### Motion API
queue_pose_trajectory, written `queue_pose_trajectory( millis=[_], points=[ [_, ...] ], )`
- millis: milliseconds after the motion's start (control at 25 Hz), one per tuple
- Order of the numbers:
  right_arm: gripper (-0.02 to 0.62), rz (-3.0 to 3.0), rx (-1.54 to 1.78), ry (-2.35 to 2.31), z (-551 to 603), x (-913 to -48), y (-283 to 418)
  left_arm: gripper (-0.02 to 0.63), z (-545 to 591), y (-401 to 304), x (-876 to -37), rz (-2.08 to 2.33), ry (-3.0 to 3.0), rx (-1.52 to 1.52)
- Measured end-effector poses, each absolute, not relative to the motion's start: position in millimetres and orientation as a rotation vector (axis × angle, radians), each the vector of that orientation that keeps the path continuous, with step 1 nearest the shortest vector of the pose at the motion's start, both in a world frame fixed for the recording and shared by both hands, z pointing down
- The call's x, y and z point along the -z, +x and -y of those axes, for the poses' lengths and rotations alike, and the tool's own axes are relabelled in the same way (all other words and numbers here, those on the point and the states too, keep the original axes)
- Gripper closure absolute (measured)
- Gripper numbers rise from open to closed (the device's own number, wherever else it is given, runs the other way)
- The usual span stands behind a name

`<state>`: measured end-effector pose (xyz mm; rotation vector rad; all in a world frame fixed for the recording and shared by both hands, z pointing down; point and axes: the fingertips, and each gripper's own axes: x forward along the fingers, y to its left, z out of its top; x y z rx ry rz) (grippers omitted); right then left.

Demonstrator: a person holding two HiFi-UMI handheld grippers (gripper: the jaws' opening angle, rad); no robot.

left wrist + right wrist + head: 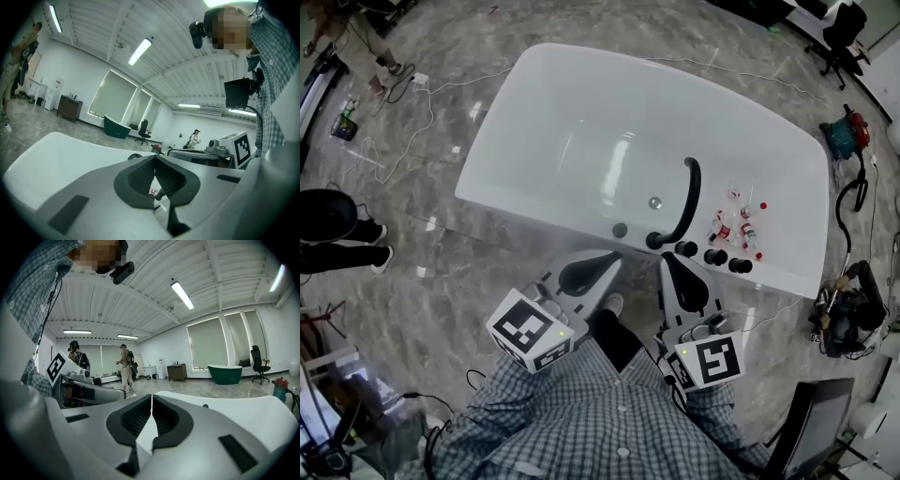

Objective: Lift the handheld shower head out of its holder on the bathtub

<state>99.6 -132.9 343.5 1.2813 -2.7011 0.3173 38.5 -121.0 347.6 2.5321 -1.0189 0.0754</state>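
Note:
In the head view a white bathtub [572,122] stands in front of me. The black handheld shower head [686,197] lies curved over the near rim, its base in the holder [656,241] beside three black knobs [714,256]. My left gripper [612,262] hovers just short of the rim, left of the holder, jaws shut and empty. My right gripper [667,259] is close to the holder and the knobs, also shut with nothing in it. In the left gripper view the closed pads [165,180] show a knob through the slit. The right gripper view has shut pads [140,420] over the white tub [262,416].
Small red and white bottles [741,223] sit on the tub's right corner ledge. Cables [403,141] trail over the marble floor at the left, where a person's legs [342,244] stand. A red device [847,133] and gear [848,305] lie right of the tub.

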Motion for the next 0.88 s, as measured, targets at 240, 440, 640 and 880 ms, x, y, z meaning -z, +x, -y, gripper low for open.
queue_pose_trajectory(
  millis=[240, 440, 640, 880],
  points=[
    [0.575, 2.672, -0.347, 1.302, 143.5, -373.8, 89.9, 0.597, 129.4, 36.2, -387.8, 0.966, 2.506, -0.096],
    [0.575, 2.62, -0.399, 1.267, 147.6, -401.3, 77.3, 0.597, 128.1, 28.9, -410.2, 0.938, 2.547, -0.173],
    [0.575, 2.57, -0.408, 1.279, 159.1, -432.5, 67.0, 0.597, 136.7, 16.2, -431.8, 0.884, 2.582, -0.212],
    [0.575, 2.536, -0.428, 1.228, 168.7, -479.9, 54.9, 0.597, 151.7, -2.2, -474.5, 0.885, 2.538, -0.238]
  ],
)
